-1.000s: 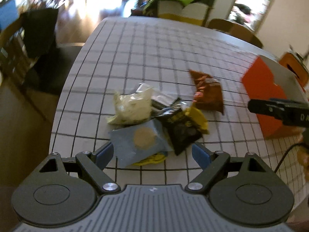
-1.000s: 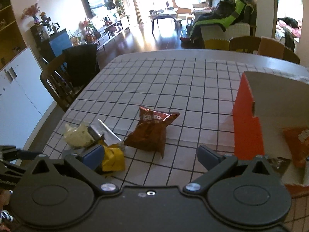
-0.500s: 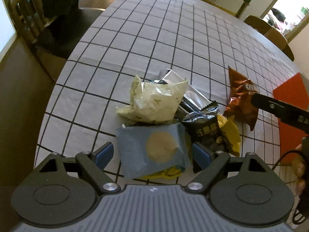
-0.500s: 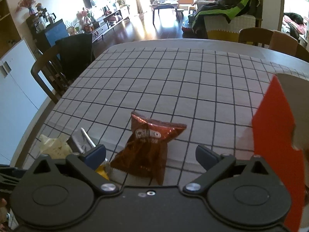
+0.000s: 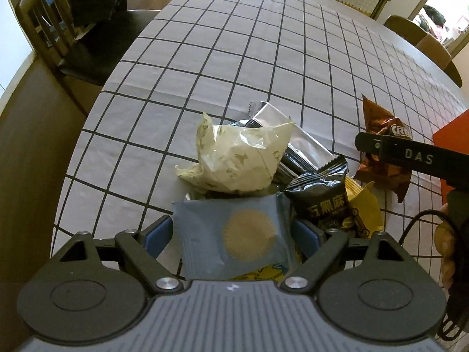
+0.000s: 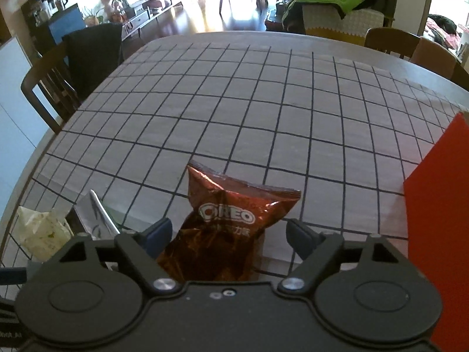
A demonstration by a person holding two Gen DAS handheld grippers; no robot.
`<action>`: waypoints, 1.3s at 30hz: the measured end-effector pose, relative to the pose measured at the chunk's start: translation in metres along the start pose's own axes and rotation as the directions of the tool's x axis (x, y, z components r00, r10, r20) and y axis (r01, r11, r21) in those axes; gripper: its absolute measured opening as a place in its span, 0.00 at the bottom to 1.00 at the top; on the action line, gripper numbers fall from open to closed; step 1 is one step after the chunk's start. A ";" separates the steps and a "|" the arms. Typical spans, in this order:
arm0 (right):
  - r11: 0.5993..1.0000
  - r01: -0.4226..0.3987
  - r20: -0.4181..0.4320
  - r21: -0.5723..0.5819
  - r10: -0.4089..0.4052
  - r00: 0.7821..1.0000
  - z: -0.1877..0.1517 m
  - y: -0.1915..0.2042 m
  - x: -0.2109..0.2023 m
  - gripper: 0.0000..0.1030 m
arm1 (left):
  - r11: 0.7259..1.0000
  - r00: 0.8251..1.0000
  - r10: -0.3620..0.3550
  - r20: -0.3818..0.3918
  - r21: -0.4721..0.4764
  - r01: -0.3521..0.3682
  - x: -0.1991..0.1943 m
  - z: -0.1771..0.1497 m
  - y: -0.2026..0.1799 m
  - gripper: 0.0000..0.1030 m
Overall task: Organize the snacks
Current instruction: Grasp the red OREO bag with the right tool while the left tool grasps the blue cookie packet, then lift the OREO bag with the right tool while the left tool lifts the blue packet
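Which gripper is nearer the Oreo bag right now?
Right. The right gripper straddles the Oreo bag, jaws closing but not yet pressing. The left gripper sits over the blue packet, off to the side.

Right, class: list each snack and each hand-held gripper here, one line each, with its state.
Left hand-held gripper: open, straddling the blue packet.
Right hand-held gripper: jaws just closing, not yet gripping.
Blue packet: flat, sealed.
Oreo bag: sealed, crinkled, between the jaws.
Pale wrapper: crumpled, on the pile.
Black packet: sealed.
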State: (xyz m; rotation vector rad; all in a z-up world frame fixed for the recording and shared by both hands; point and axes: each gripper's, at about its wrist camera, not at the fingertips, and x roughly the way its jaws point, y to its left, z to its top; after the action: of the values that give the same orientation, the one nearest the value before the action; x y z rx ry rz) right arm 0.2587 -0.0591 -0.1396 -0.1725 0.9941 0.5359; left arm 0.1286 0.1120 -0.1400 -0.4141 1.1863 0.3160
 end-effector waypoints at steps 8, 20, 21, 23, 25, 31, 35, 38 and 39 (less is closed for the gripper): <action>0.999 0.029 0.003 -0.032 -0.028 1.000 0.003 0.009 0.004 0.69 | 1.000 1.000 -0.002 0.000 0.006 0.002 -0.001 0.000 0.001 0.70; 1.000 0.026 0.018 0.000 -0.026 1.000 -0.001 -0.004 -0.006 0.48 | 1.000 0.999 -0.022 0.024 0.013 0.022 -0.008 -0.004 0.009 0.60; 1.000 0.027 0.021 -0.001 -0.027 0.999 -0.003 -0.004 -0.009 0.48 | 1.000 0.999 -0.023 0.027 0.010 0.022 -0.009 -0.004 0.010 0.60; 0.999 0.033 0.031 0.001 -0.033 0.999 -0.006 -0.005 -0.014 0.48 | 1.000 0.999 -0.023 0.032 0.010 0.022 -0.011 -0.005 0.012 0.60; 0.999 0.037 0.036 0.008 -0.037 0.999 -0.010 -0.005 -0.020 0.47 | 1.000 0.999 -0.027 0.037 0.007 0.027 -0.015 -0.008 0.015 0.60; 0.999 0.042 0.066 0.022 -0.043 0.997 -0.020 -0.009 -0.046 0.47 | 0.999 0.997 -0.051 0.061 0.019 0.050 -0.031 -0.016 0.020 0.51; 0.998 0.037 0.081 0.047 -0.040 0.996 -0.029 -0.012 -0.066 0.47 | 0.997 0.996 -0.066 0.066 0.048 0.062 -0.036 -0.022 0.022 0.48; 0.997 0.033 0.082 0.066 -0.038 0.996 -0.037 -0.014 -0.077 0.47 | 0.995 0.994 -0.088 0.062 0.060 0.084 -0.036 -0.025 0.025 0.48; 0.997 0.032 0.084 0.071 -0.038 0.996 -0.040 -0.013 -0.081 0.47 | 0.994 0.994 -0.087 0.066 0.070 0.082 -0.037 -0.026 0.025 0.48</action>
State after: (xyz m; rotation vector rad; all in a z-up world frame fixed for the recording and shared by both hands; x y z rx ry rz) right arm 0.2006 -0.1135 -0.0955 -0.1042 0.9232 0.4719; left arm 0.0832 0.1211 -0.1173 -0.3903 1.1057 0.2149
